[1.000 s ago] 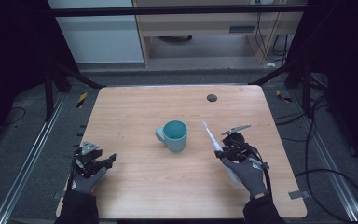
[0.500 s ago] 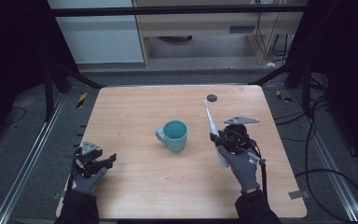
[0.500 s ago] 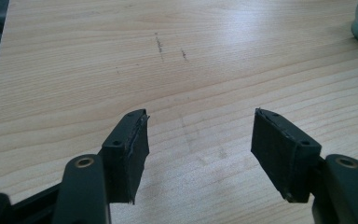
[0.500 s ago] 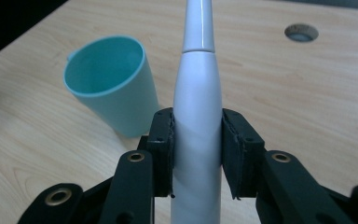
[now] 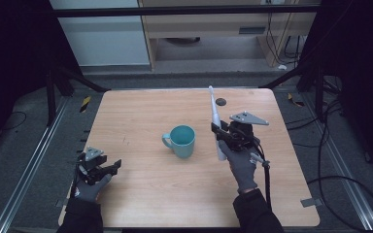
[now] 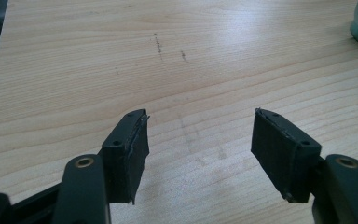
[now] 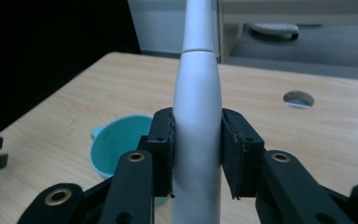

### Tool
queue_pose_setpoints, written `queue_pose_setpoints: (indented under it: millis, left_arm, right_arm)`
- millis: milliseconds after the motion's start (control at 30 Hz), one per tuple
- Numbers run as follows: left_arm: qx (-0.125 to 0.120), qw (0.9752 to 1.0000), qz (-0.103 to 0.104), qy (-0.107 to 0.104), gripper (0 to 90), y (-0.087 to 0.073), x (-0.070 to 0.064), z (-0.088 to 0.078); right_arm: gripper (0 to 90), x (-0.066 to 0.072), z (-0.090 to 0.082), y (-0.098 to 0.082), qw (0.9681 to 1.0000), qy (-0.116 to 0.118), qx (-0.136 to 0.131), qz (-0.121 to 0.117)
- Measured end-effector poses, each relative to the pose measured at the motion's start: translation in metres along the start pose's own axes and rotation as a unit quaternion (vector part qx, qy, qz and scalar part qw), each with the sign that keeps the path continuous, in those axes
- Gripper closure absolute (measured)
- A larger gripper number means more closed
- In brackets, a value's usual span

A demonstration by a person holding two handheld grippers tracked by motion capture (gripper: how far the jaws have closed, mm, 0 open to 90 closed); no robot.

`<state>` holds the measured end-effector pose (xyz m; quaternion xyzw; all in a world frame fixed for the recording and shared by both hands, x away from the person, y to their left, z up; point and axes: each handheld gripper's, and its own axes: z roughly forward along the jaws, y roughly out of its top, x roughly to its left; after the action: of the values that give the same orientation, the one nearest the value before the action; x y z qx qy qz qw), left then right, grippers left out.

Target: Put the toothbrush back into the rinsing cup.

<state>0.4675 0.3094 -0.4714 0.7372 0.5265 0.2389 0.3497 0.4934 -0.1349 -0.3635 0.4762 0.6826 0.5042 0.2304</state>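
Toothbrush (image 5: pixel 215 127) is now off the table (image 5: pixel 141 194) and stood nearly upright in your right tongs (image 5: pixel 222 134), just right of the teal mug (image 5: pixel 181 140); a second ago it lay tilted low over the table beside the mug, so you've lifted and swung it vertical. Right tongs are clamped on the white handle (image 7: pixel 196 135), pads tight on both sides, head end pointing up and away from you. Mug hasn't shifted, it sits upright with its mouth clear. Left tongs (image 6: pixel 198 149) gape with nothing between them, parked well left of the mug, unmoved. My read: you're set up to drop the toothbrush into the mug; shift it left over the mouth first.
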Motion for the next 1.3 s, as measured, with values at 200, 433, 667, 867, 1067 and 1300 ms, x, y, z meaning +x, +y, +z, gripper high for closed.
queue_pose_setpoints:
  millis: [200, 433, 667, 867, 1067, 1300]
  left_arm:
    - [0.000, 1.0000, 0.000, 0.000, 35.7, 0.000, 0.000, 0.000]
    - [-0.002, 1.0000, -0.003, 0.001, 35.7, 0.000, 0.001, 0.000]
    - [-0.003, 1.0000, -0.002, 0.000, 35.7, 0.000, 0.001, 0.000]
    - [-0.003, 1.0000, -0.003, 0.000, 35.6, 0.000, 0.002, 0.000]
    - [-0.004, 1.0000, -0.004, -0.001, 35.6, 0.000, 0.002, 0.001]
    - [-0.004, 1.0000, -0.001, -0.001, 35.5, 0.001, 0.002, 0.000]
  right_arm:
    - [66.8, 0.007, 0.006, 0.008, 0.9992, -0.003, -0.039, 0.009]
    - [66.8, 0.021, 0.018, 0.015, 0.9970, -0.003, -0.073, 0.027]
    - [66.7, 0.039, 0.033, 0.022, 0.9941, 0.001, -0.103, 0.035]
    - [66.7, 0.048, 0.047, 0.026, 0.9924, 0.005, -0.115, 0.043]
    - [66.7, 0.055, 0.064, 0.028, 0.9915, 0.014, -0.120, 0.049]
    - [66.7, 0.058, 0.080, 0.025, 0.9915, 0.016, -0.116, 0.056]
